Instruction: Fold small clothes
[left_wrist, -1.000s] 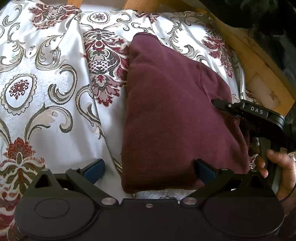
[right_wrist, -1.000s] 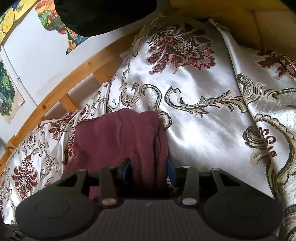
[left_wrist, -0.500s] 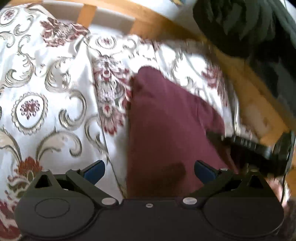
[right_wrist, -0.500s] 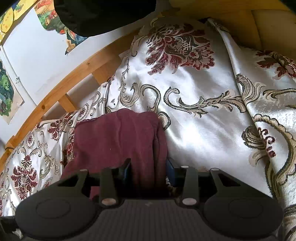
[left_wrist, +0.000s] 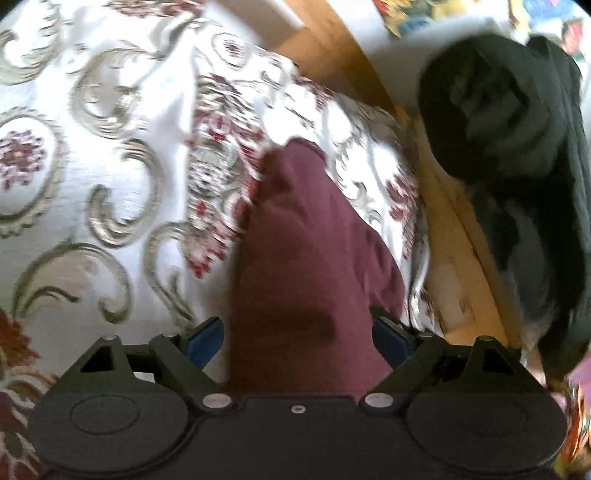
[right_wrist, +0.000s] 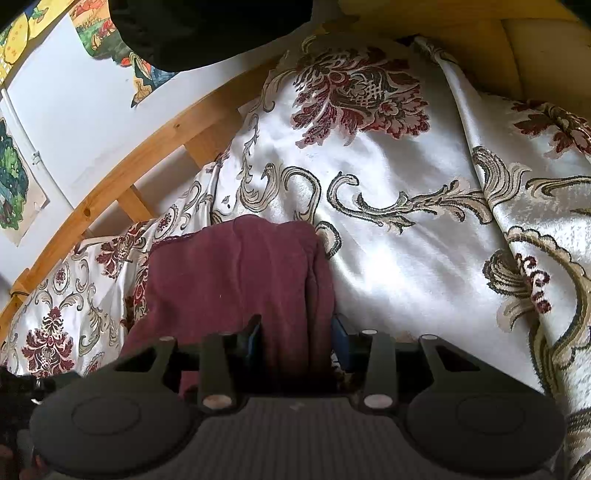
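Wood-railed bed under glossy white floral bedspread (right_wrist: 388, 229). Soft, light folded maroon knit garment (right_wrist: 229, 273) clamped by right tongs (right_wrist: 295, 341); between closing, non-contacting left tongs (left_wrist: 297, 338). Recommended hold: folded edge.

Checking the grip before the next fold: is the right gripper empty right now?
No, the right gripper has a thick fold of the maroon garment pinched between its blue pads.

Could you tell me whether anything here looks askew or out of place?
Only mildly: the maroon garment lies bunched, its edge gathered into thick folds where the right gripper clamps it. The left gripper is closing astride its other end. The floral bedspread is rumpled.
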